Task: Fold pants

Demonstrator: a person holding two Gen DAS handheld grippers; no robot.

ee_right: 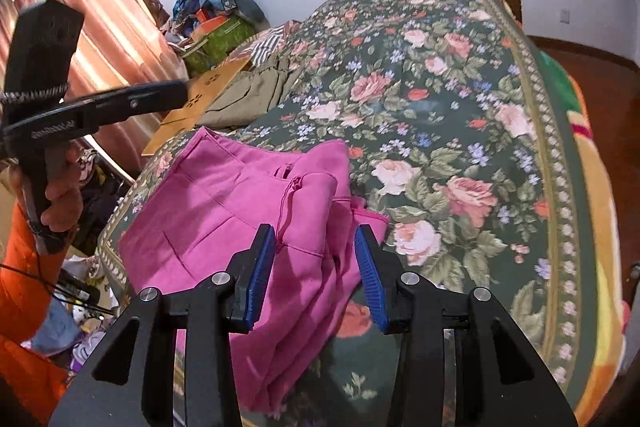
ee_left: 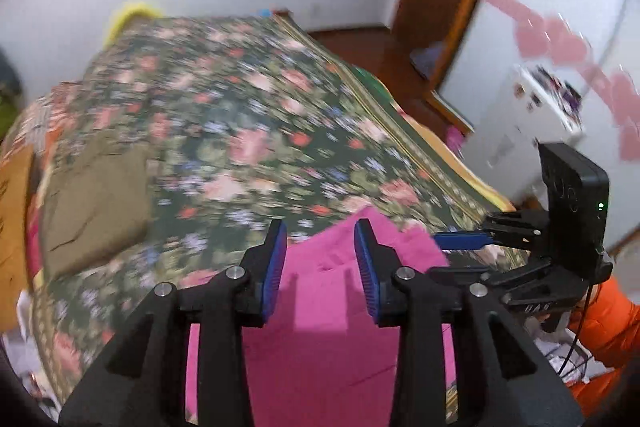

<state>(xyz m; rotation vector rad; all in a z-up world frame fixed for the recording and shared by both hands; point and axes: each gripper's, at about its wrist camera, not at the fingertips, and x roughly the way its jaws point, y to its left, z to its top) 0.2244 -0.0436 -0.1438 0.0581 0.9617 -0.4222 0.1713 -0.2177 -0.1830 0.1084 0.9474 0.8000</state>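
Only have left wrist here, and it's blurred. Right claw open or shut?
Observer: Open. The right claw is above the pink pants, and its pads are apart and clamp nothing.
Operator: Which end of the pants is nearer it?
Observer: The leg end. The waistband lies at the far end, with the zipper facing up.
Operator: Are they lying flat?
Observer: No. The side under the claw is bunched into loose folds on the floral bedspread.
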